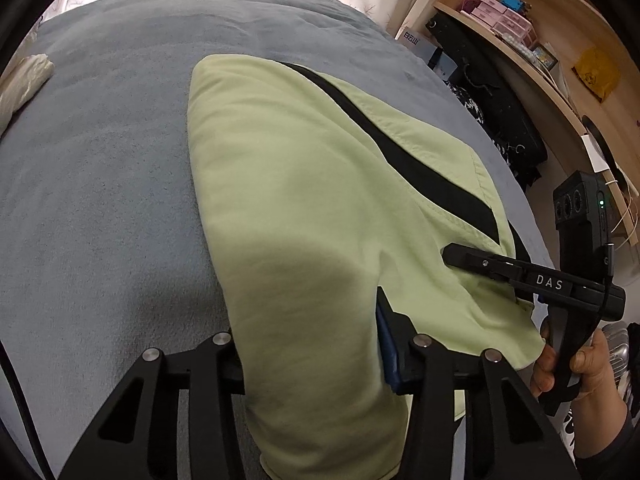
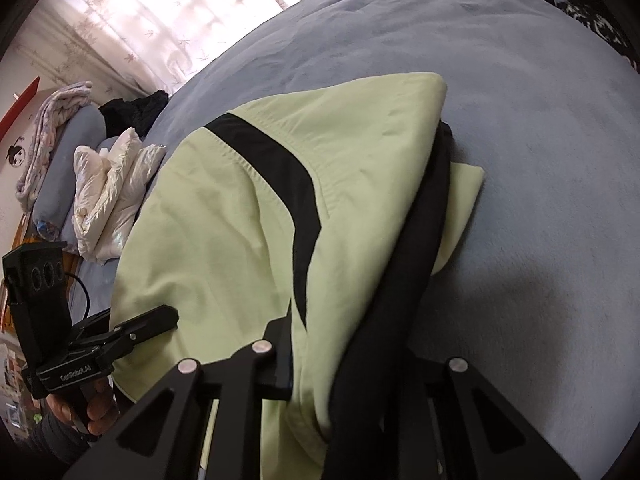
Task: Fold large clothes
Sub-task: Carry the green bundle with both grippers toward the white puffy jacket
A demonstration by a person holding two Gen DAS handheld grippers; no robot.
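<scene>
Left gripper (image 1: 312, 344): nearest the left wrist lens; a thick fold of the garment fills the gap between its fingers, which are clenched on the near hem. From the right wrist view it is seen from the side at the garment's left edge, jaws pinched on cloth.

Right gripper (image 2: 344, 364): clamped on a bunch of green cloth and a black strip at the near right corner. In the left wrist view its fingers lie across the hem, closed on it, with the person's right hand (image 1: 576, 364) on the handle.

Garment (image 1: 320, 184): pale green with a black band, lying part-folded on the bed, near edge raised in both grips, far end resting flat.

Handling: judged light, limp, fairly smooth; it will sag between the two grips and may slide off itself. Best taken at the two near corners, through all layers, so that the fold carries evenly.

Bed (image 1: 100, 200): grey-blue fleecy cover, likely enough drag to hold the far end in place.

Left wrist view only: wooden shelves (image 1: 552, 40) with boxes, beyond the bed's right side.

Right wrist view only: white padded jacket (image 2: 112, 200) and rolled bedding near the curtain; also a lower green layer poking out under the black strip.
</scene>
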